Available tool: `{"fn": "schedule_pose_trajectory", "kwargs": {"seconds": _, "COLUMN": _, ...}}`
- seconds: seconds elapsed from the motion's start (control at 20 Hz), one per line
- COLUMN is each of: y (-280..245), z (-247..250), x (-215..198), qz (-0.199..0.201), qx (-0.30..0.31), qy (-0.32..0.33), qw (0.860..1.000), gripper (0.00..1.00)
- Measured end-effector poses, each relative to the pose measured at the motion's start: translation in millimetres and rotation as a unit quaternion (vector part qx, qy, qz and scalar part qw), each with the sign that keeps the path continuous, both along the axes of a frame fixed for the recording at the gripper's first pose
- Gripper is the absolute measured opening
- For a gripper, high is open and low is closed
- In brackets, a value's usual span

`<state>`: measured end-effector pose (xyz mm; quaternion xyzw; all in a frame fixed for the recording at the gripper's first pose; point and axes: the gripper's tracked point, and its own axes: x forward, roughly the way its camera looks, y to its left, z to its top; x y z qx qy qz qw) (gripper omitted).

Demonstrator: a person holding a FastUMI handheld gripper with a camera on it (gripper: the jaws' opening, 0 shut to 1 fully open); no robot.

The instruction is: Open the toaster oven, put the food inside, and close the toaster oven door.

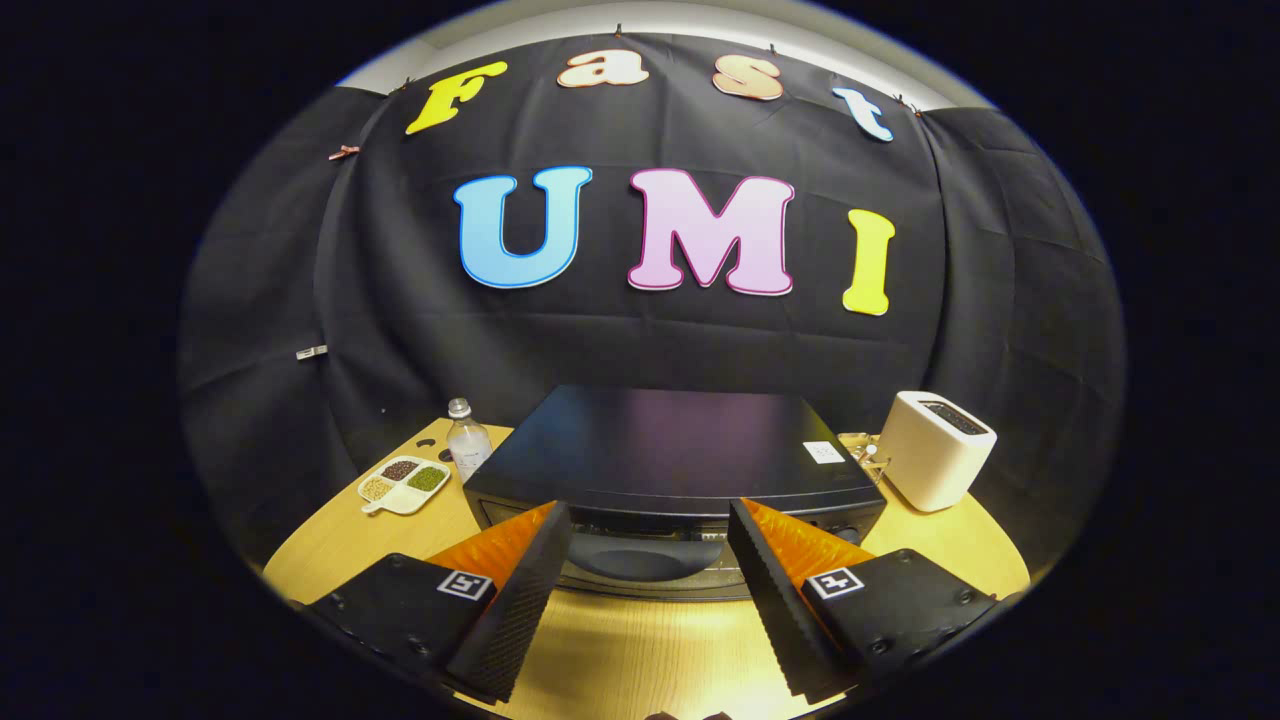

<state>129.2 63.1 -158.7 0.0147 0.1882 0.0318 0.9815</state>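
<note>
A black toaster oven (pixel 670 450) stands on the wooden table (pixel 620 650), seen from above and in front, with its flat top facing me. Its door looks shut, and the front with the dark window (pixel 640 560) lies just ahead of the fingers. My gripper (pixel 650 520) hovers over the table in front of the oven, open, with nothing between its fingers. The fingertips reach up to the oven's front top edge without touching it, as far as I can tell. I cannot make out the food for the oven.
A white divided dish (pixel 404 484) with beans and grains sits left of the oven, a clear water bottle (pixel 466 440) behind it. A white pop-up toaster (pixel 935 450) stands to the oven's right. Bare table lies beneath the fingers.
</note>
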Motion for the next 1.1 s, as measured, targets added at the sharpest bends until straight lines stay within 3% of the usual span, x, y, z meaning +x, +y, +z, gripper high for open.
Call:
{"fn": "schedule_pose_trajectory", "kwargs": {"seconds": 0.25, "y": 9.4, "z": -31.3, "x": 17.0, "qz": 0.017, "qx": -0.001, "qy": 0.034, "qw": 0.999, "gripper": 0.98}}
{"fn": "schedule_pose_trajectory", "kwargs": {"seconds": 0.55, "y": 11.6, "z": -33.4, "x": 23.0, "qz": 0.002, "qx": 0.019, "qy": 0.030, "qw": 0.999, "gripper": 0.97}}
{"fn": "schedule_pose_trajectory", "kwargs": {"seconds": 1.1, "y": 11.7, "z": -38.1, "x": -5.6, "qz": 0.005, "qx": 0.028, "qy": 0.040, "qw": 0.999, "gripper": 0.97}}
